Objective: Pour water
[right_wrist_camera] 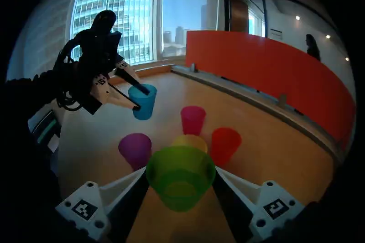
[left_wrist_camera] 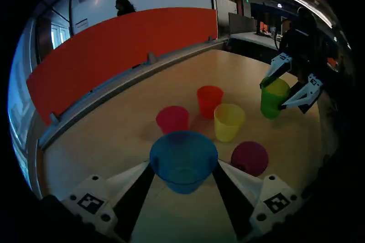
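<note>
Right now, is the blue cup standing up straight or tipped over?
Upright: the blue cup is held rim-up in the left gripper.

The pale wooden worktop (left_wrist_camera: 127, 115) carries four plastic cups standing upright in a loose cluster. A pink cup (left_wrist_camera: 172, 119) and an orange-red cup (left_wrist_camera: 209, 100) stand farther back, a yellow cup (left_wrist_camera: 228, 122) stands just beside the orange-red one, and a purple cup (left_wrist_camera: 249, 157) is nearest.
</note>
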